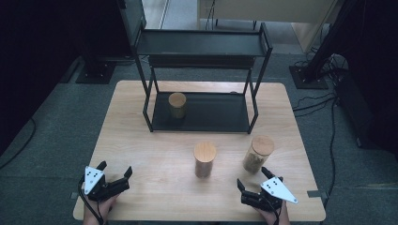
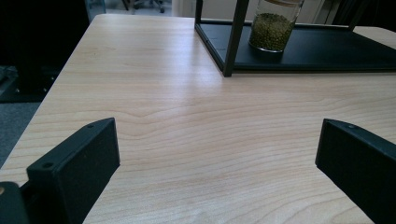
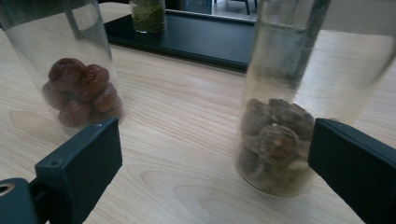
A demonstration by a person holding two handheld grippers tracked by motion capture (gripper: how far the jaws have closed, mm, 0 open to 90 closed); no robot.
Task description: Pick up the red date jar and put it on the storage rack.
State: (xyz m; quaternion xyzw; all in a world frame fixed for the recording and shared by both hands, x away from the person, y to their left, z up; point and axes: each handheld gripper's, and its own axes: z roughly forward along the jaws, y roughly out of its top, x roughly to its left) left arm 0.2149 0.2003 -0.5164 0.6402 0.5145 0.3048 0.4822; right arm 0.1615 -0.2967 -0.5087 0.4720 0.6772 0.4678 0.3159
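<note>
High view: right gripper [image 1: 255, 180] at the table's [image 1: 155, 183] near edge, jaws spread, nothing between them; jar of brown pieces [image 1: 257, 153] just ahead of its tips, apparently not touching; jar of dark red fruit [image 1: 204, 159] ahead and to its left; left gripper [image 1: 115, 169] also spread and holding nothing; green-filled jar [image 1: 177, 105] far ahead on the black shelf [image 1: 206, 115].
</note>
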